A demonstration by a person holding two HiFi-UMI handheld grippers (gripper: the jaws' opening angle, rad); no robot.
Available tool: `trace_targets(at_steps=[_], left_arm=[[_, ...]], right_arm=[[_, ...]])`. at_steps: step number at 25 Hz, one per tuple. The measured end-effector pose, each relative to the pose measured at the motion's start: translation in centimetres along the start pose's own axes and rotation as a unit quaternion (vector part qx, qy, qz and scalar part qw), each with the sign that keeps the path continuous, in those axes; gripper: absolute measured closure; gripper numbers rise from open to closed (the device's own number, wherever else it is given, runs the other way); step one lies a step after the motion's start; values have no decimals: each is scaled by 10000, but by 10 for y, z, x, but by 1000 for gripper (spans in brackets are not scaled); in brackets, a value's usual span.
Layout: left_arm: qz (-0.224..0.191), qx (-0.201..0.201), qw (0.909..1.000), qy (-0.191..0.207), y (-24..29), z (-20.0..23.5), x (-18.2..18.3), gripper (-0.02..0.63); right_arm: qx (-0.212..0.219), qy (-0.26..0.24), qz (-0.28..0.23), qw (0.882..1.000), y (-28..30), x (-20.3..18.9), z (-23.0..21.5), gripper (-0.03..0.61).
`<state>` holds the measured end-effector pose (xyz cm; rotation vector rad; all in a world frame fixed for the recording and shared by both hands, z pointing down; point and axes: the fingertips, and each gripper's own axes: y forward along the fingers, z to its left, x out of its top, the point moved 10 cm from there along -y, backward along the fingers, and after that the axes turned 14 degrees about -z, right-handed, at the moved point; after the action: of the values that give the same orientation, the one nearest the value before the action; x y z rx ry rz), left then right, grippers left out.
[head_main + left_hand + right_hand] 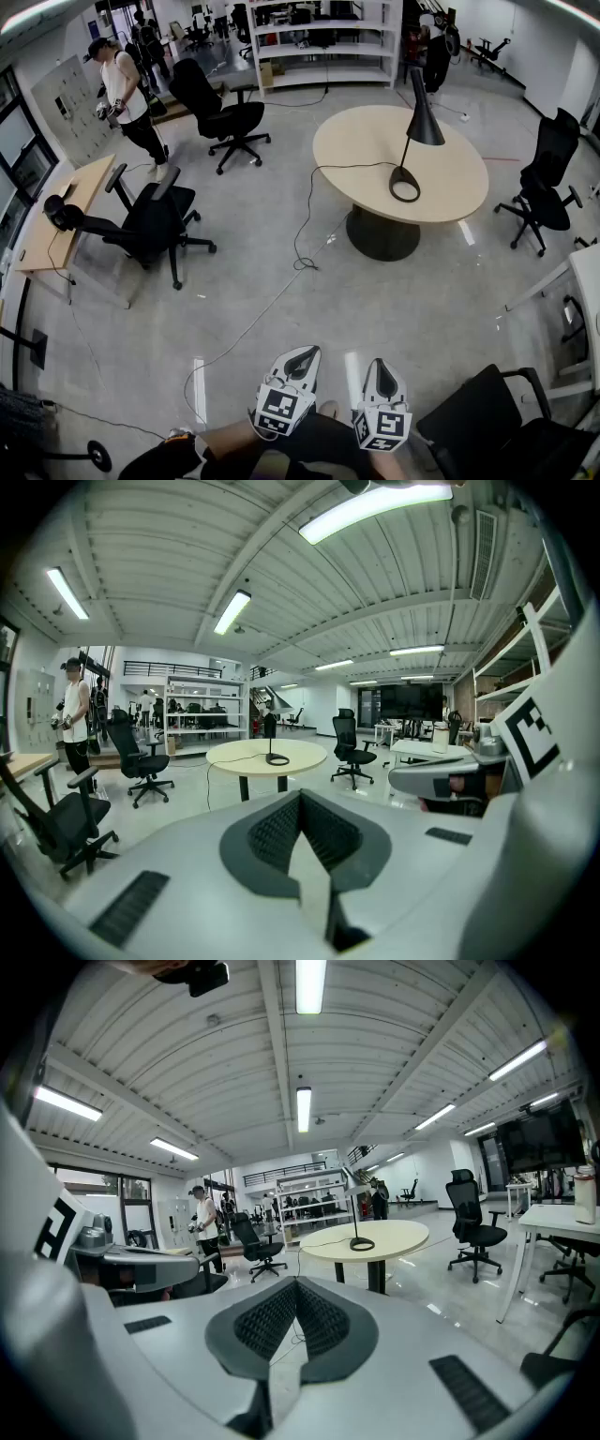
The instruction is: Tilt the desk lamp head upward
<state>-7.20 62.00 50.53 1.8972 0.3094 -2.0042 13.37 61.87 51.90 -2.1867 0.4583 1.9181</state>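
Observation:
The black desk lamp stands on the round beige table across the room, its cone head pointing down over a ring base. Both grippers are far from it, close to my body at the bottom of the head view. My left gripper and right gripper are both shut with nothing between the jaws. From the left gripper, the lamp appears small on the table. Beyond the right gripper, the lamp and table are also distant.
A black cable runs from the lamp across the floor toward me. Black office chairs stand at the left, back, right and by my right side. A person stands at the far left near a wooden desk. White shelves line the back.

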Motion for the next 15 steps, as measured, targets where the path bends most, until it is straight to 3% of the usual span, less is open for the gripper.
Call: trace_targets(at_steps=[9, 15], left_arm=[[-130, -201, 9996, -154, 112, 66, -3, 568], [-284, -449, 9983, -248, 207, 142, 19, 568]], right_arm=[[-254, -208, 97, 9994, 111, 0, -27, 563], [-543, -470, 113, 9974, 221, 24, -35, 563]])
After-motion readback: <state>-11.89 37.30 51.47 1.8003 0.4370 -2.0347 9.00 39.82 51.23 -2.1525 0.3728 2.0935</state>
